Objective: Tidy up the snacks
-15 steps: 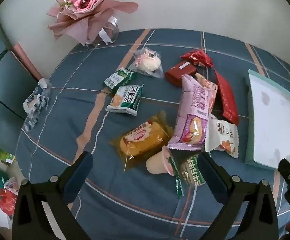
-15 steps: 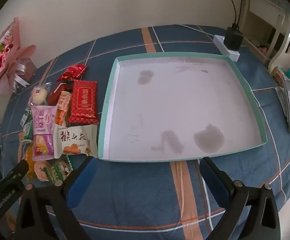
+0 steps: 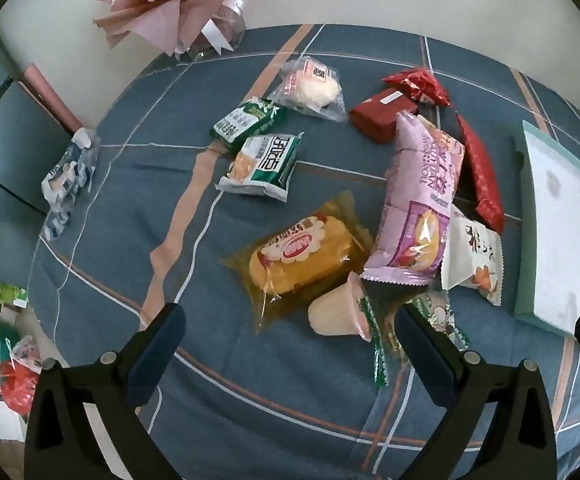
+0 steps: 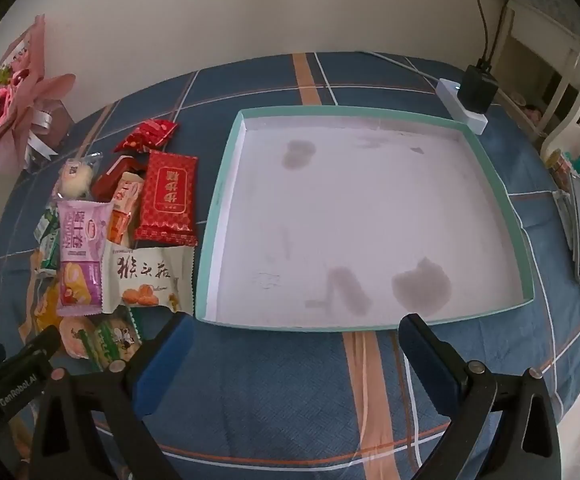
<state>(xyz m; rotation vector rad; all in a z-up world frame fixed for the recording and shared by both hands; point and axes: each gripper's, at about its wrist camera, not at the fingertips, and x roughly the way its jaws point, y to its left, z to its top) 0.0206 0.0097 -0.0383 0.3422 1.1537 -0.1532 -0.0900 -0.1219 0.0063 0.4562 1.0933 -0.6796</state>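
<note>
Taken from left to right across the table point(image 3: 110, 208), the snacks are found as a loose pile left of the tray point(image 4: 526, 276), which holds nothing yet.

Farthest left lie two green-and-white packets point(image 3: 260, 164), flat and light; they are best taken across the short width, since the film will slide. Next comes the yellow cake pack point(image 3: 302, 252), soft and easily crushed, so only a gentle pinch at the sealed end is advised. Just beside it the jelly cup point(image 3: 336, 312) lies on its side, stiff-walled but smooth and prone to roll; a hold across its body is judged safest. The purple roll pack point(image 3: 418, 208) rests partly over its neighbours, puffy and light, and should be gripped at mid-length. The red flat packet point(image 4: 166, 200) lies nearest the tray, thin and hard to get under.

The left gripper point(image 3: 290, 344) is held above the cup with jaws fully spread and nothing between them. The right gripper point(image 4: 296, 350) hovers at the tray's near rim, jaws equally wide and empty.
</note>
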